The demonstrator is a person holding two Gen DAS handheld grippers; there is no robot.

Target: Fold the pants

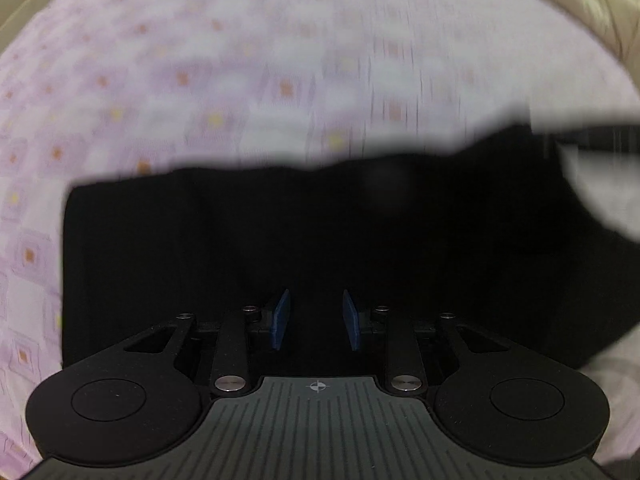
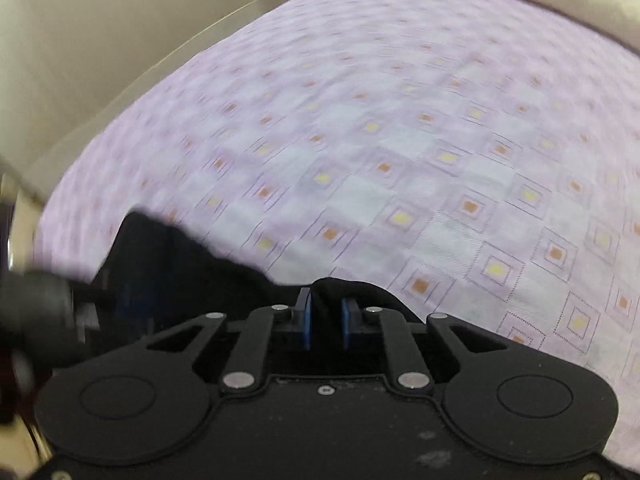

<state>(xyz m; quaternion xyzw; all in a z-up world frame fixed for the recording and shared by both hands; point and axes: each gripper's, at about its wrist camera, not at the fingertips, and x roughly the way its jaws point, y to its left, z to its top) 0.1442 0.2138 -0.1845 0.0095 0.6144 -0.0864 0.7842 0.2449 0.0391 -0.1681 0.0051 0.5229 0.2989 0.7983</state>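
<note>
The black pants (image 1: 280, 248) lie on a bed covered with a lilac checked bedspread (image 1: 200, 80). The left tongs (image 1: 316, 320) hover over them, blue pads spread apart with nothing between. The right tongs (image 2: 325, 316) pinch a fold of the pants (image 2: 344, 286) at the cloth's edge.

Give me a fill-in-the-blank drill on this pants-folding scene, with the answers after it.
1. The pants are ____ in colour.
2. The right tool has a bunch of ____ fabric between its pads.
3. The left tool has its blue pads spread ____.
4. The pants lie on a bedsheet printed with small ____.

Answers: black; black; apart; squares
</note>
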